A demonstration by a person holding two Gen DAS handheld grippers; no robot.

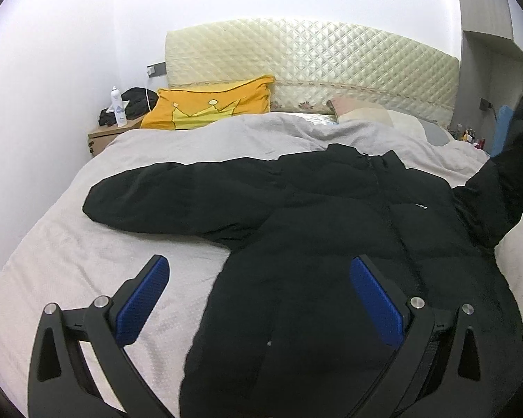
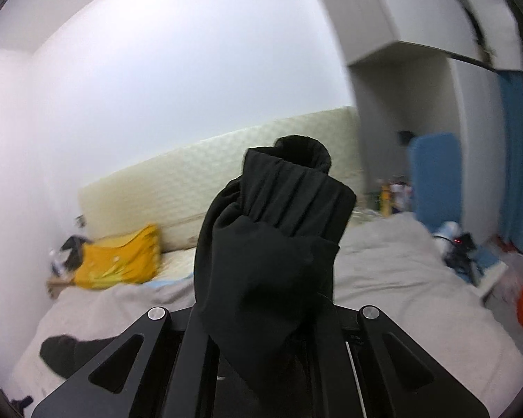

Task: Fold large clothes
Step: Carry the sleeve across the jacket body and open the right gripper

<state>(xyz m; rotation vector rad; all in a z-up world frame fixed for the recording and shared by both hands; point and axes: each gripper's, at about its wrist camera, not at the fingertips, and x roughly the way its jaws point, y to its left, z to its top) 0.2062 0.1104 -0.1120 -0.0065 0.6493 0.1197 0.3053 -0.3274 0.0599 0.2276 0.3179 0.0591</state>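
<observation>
A large black puffer jacket (image 1: 331, 230) lies spread on the bed, front up, its left sleeve (image 1: 164, 191) stretched out flat. My left gripper (image 1: 259, 278) hovers open over the jacket's lower hem, blue pads (image 1: 376, 303) wide apart with nothing between them. The jacket's right sleeve (image 1: 505, 174) rises off the bed at the right edge of the left wrist view. In the right wrist view, my right gripper (image 2: 261, 317) is shut on that sleeve's cuff (image 2: 279, 216), which stands bunched up in front of the lens. Its fingertips are hidden by the fabric.
The bed carries a pale grey cover (image 1: 87, 264), a yellow crown pillow (image 1: 205, 104) and a quilted headboard (image 1: 313, 55). A nightstand (image 1: 101, 136) with a bottle stands at the back left. Clutter lies on the floor to the right (image 2: 470, 261) by a blue curtain.
</observation>
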